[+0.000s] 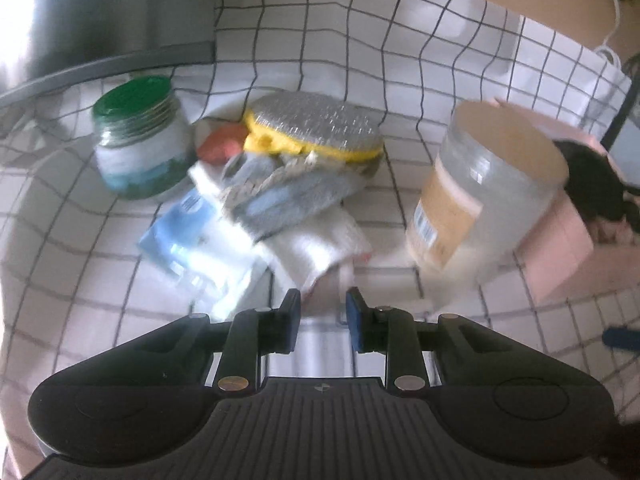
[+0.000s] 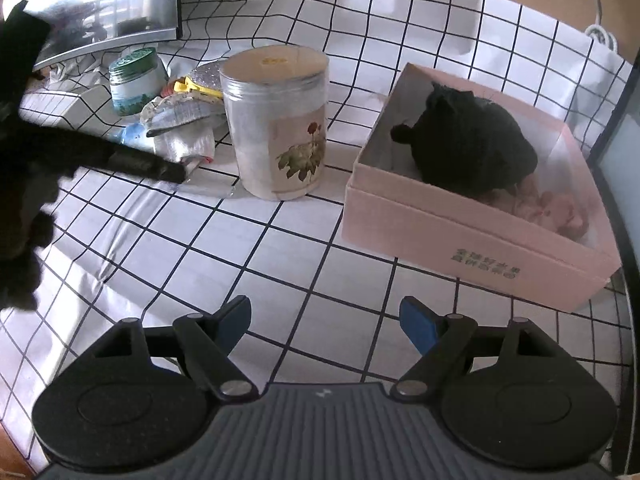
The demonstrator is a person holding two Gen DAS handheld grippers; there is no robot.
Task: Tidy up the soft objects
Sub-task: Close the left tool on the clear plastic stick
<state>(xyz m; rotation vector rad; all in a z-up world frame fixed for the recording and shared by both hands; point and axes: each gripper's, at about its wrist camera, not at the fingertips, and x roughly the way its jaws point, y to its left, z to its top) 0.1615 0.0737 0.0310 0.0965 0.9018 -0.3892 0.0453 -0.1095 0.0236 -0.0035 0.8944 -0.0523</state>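
A pile of soft things lies on the checked cloth: a white towel (image 1: 320, 248), a grey-blue cloth (image 1: 288, 196) and a yellow sponge with a silver top (image 1: 316, 128). My left gripper (image 1: 323, 320) is just short of the towel's near edge, jaws partly open and empty; it reaches in from the left in the right wrist view (image 2: 182, 172). A pink box (image 2: 472, 236) holds a black plush toy (image 2: 476, 144) and something pink. My right gripper (image 2: 324, 326) is open and empty above the cloth, in front of the box.
A clear plastic jar with a flower label (image 2: 276, 120) stands between the pile and the box. A green-lidded glass jar (image 1: 140, 140) and a blue-white packet (image 1: 192, 236) sit by the pile. A metal appliance (image 1: 104, 12) stands behind.
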